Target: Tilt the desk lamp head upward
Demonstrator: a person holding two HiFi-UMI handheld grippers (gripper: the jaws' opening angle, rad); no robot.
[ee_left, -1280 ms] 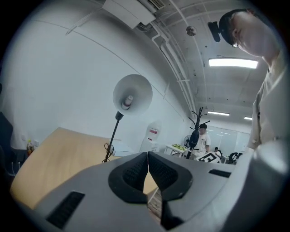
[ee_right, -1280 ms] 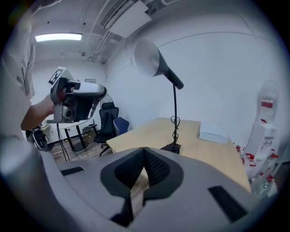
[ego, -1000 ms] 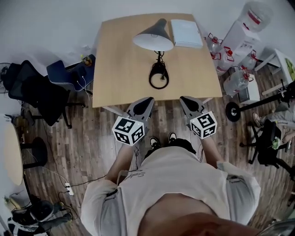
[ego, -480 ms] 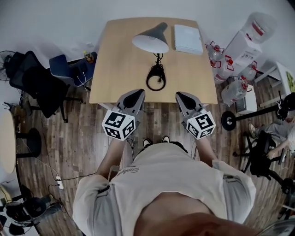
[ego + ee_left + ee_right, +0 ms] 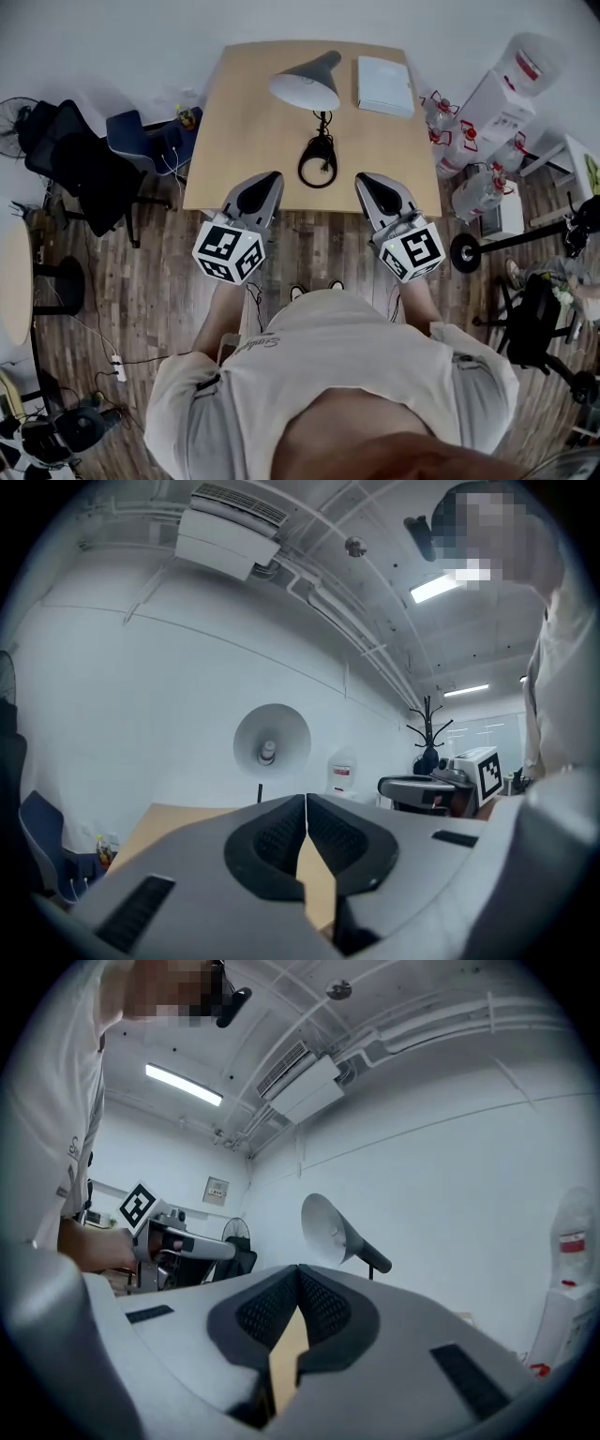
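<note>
Lamp (image 5: 312, 84) stands on the wooden surface (image 5: 234, 131), at the far middle. Its head (image 5: 306, 91) is a grey cone. In the head view the wide mouth is turned toward the near side and downward. In the left gripper view the mouth faces the camera and the bulb shows inside. In the right gripper view the cone shows side-on on its dark arm. The dark round base (image 5: 319, 162) sits nearer the person than the head, close to the middle of the surface.

Flat white box (image 5: 383, 73) lies just right of the head, at the far right corner, not touching it.

Left gripper (image 5: 268, 178): tips over the near edge strip of the surface, left of the base, pointing toward the far side. Fingers closed tip to tip, nothing between them; bare wood shows through the gap below the tips.

Right gripper (image 5: 367, 180): tips over the near edge strip, right of the base. Fingers likewise pressed together at the tips and empty.

Both grippers are well apart from the lamp, with the base between their lines of aim. Each carries its marker cube at the rear.

Off the surface: dark chairs (image 5: 80, 169) on the plank floor (image 5: 141, 281) to the left, water jugs (image 5: 478, 183) to the right.
</note>
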